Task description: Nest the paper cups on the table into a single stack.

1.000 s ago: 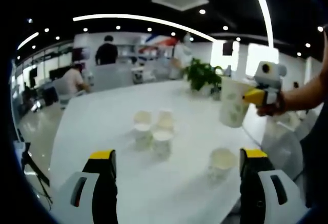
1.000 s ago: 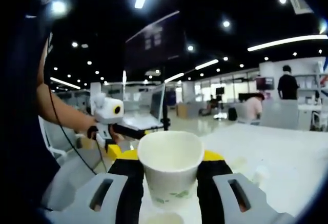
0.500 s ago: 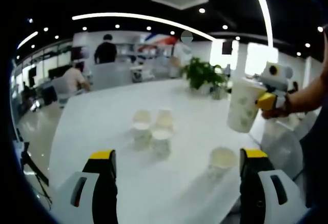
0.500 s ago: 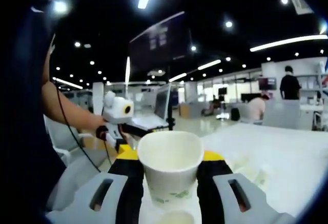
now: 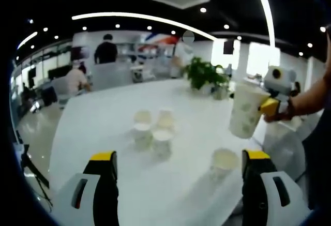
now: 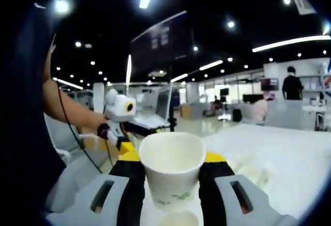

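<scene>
One paper cup clamped in right hand-held gripper.

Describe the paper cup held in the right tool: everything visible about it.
The held paper cup is white, seemingly thin paper, with a rolled rim and a small green leaf-like print near its base. It sits upright between the right tool's jaws, which press its sides; its open mouth shows an empty, cream-coloured inside. In the left gripper view the same cup hangs in the air, slightly tilted, above the white table, over the lone cup near the table's edge, touching nothing but the tool.
</scene>
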Demonstrator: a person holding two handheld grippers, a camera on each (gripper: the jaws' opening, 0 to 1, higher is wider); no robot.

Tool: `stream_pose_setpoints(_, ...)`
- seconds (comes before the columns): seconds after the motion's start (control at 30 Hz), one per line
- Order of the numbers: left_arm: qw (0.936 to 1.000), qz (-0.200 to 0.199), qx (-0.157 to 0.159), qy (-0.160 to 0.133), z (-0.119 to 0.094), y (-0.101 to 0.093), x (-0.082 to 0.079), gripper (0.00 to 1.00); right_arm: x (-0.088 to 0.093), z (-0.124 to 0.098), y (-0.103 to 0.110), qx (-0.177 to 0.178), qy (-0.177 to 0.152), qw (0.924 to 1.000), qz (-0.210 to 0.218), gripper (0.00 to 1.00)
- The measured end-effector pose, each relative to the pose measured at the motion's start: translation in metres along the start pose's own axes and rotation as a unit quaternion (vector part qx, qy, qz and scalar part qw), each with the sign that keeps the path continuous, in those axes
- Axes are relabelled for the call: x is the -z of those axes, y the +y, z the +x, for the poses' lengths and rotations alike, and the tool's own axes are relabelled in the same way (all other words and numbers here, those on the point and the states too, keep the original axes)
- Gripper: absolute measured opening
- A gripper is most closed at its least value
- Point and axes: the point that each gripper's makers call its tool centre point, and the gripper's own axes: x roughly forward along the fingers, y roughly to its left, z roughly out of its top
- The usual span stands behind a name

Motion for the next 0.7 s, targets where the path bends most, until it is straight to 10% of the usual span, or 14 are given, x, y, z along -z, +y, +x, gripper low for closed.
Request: stream_pose_setpoints(0.7,0.9999,-0.001,-0.007,0.009,-0.002,0.002,0.004,0.98,0.037,0.002,-0.005,0.012,0.004,0.9998,0.015,0.36)
